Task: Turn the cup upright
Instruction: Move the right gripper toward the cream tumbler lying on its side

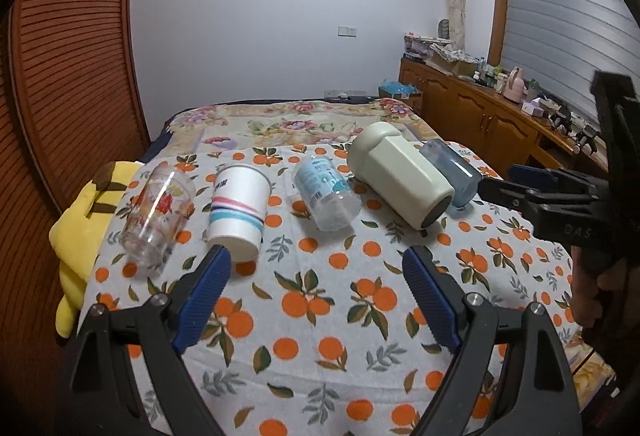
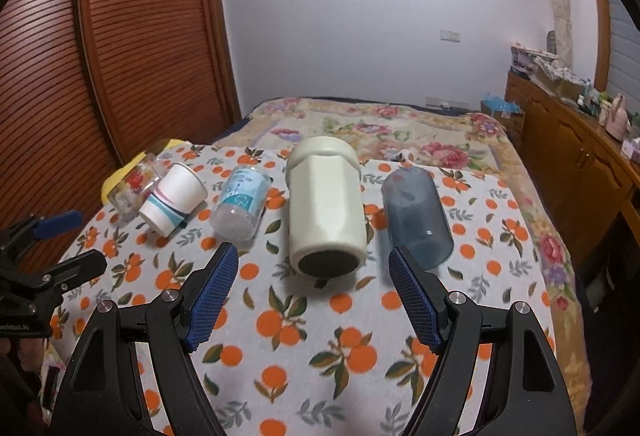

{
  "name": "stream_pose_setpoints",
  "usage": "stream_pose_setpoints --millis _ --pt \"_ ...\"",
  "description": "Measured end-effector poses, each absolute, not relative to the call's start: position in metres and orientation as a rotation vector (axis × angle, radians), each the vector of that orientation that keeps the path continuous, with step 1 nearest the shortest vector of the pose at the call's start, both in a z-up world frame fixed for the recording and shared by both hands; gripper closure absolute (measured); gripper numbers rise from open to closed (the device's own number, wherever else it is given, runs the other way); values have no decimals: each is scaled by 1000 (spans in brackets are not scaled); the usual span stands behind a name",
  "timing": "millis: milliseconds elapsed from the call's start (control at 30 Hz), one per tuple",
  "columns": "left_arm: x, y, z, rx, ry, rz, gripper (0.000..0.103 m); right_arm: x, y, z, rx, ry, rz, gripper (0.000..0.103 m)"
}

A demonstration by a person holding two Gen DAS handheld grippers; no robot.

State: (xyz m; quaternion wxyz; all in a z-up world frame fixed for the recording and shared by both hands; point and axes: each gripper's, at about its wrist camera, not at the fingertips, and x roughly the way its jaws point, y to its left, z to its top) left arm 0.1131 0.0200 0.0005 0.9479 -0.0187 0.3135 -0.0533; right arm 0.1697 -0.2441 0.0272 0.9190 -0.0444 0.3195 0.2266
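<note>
Five cups lie sideways on orange-print cloth [image 2: 320, 336]; cream faceted ceramic cup [image 2: 326, 212] centre, partly hiding blue translucent plastic cup [image 1: 460, 172]. Left gripper [image 1: 316, 268] and right gripper [image 2: 314, 268] spread wide, empty.

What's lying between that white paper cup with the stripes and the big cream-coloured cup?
One thing: a clear plastic cup with a light-blue label, lying on its side between the striped paper cup and the cream cup. Both views show it.
</note>
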Motion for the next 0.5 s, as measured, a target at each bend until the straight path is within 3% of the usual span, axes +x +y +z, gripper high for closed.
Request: stream_pose_setpoints --millis 500 --pt "165 18 -3 -7 648 -124 15 270 -207 7 -182 870 503 24"
